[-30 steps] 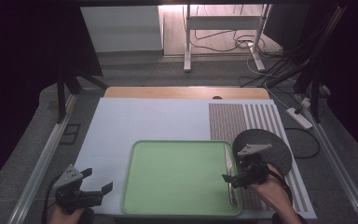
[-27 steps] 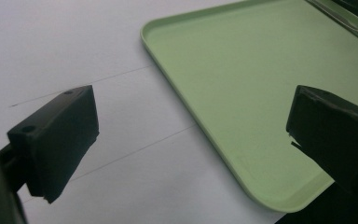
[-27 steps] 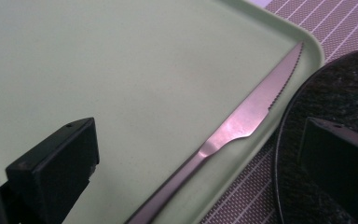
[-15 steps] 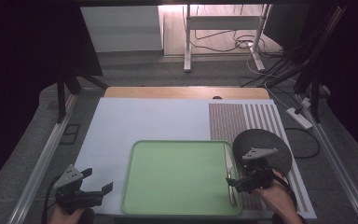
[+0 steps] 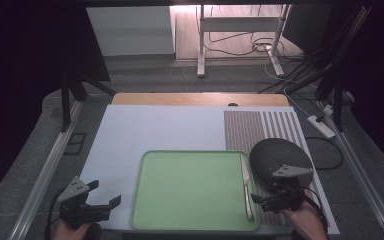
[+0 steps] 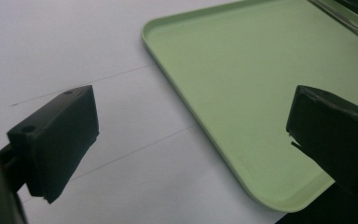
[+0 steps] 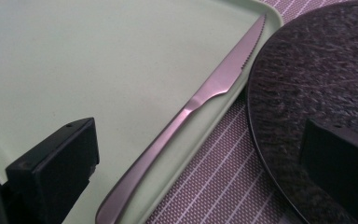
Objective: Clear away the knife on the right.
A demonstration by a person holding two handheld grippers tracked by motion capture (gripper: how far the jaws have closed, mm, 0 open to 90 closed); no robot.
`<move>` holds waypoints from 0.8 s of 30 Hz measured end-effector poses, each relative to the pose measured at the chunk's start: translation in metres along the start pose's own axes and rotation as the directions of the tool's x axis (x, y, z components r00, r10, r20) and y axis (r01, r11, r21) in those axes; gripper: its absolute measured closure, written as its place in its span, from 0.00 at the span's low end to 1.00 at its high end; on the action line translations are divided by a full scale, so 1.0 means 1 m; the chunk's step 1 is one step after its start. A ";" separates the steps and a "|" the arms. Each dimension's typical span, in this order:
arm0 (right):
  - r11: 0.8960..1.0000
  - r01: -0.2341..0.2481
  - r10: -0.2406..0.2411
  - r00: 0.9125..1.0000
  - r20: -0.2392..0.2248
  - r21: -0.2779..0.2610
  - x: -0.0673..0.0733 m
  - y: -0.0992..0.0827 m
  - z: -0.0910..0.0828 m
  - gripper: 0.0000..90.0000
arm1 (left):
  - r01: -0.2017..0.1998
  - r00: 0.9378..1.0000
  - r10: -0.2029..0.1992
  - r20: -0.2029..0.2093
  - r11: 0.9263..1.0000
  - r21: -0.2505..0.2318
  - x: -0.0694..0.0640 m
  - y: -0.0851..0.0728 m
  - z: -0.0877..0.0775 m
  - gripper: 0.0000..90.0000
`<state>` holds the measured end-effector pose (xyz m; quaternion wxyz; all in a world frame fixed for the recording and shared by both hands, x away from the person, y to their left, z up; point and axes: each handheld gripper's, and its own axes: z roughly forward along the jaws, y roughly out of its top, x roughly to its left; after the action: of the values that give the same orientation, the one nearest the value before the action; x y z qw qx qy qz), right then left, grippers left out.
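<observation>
The green tray [image 5: 190, 187] lies on a white sheet [image 5: 150, 130] that covers the table, and I use this tray as the landmark for everything else. A steel knife [image 5: 246, 187] lies inside the tray along its right wall, with the toothed blade pointing to the far end of the tray and the handle toward the near corner. In the right gripper view the knife [image 7: 186, 114] rests against the low rim of the tray [image 7: 74, 60], and nothing touches it. The right gripper [image 5: 258, 201] hangs just over the near right corner of the tray, above the handle end of the knife, and its two jaws are spread wide apart with the knife lying below and between them; they hold nothing. A hand [image 5: 305, 222] holds this gripper from the near side. Just right of the tray lies a dark round plate [image 5: 280, 157], partly on a striped mat [image 5: 252, 127] that goes from the far right corner of the tray toward the back of the table. The plate [image 7: 317, 74] nearly touches the right rim of the tray. The left gripper [image 5: 104, 200] is to the left of the near left corner of the tray, over the white sheet, apart from the tray; its jaws are also spread wide and empty, and the left gripper view shows the near left corner of the tray [image 6: 242, 84] between them
</observation>
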<state>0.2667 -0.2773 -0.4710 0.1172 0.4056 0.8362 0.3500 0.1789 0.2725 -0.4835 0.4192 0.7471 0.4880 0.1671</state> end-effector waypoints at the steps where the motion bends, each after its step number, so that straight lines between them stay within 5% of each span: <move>1: 1.000 -0.003 0.003 1.000 0.003 -0.005 0.000 -0.001 -0.001 0.00 | 0.001 1.000 -0.001 0.000 1.000 0.000 0.000 0.000 0.000 0.03; 24: 0.997 -0.039 0.043 0.998 0.055 -0.065 -0.002 -0.018 -0.028 0.00 | -0.013 1.000 0.013 -0.011 1.000 0.009 -0.002 0.000 0.001 0.03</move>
<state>0.2440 -0.3004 -0.4628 0.1463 0.4283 0.8125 0.3673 0.1788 0.2704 -0.4833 0.4120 0.7512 0.4863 0.1717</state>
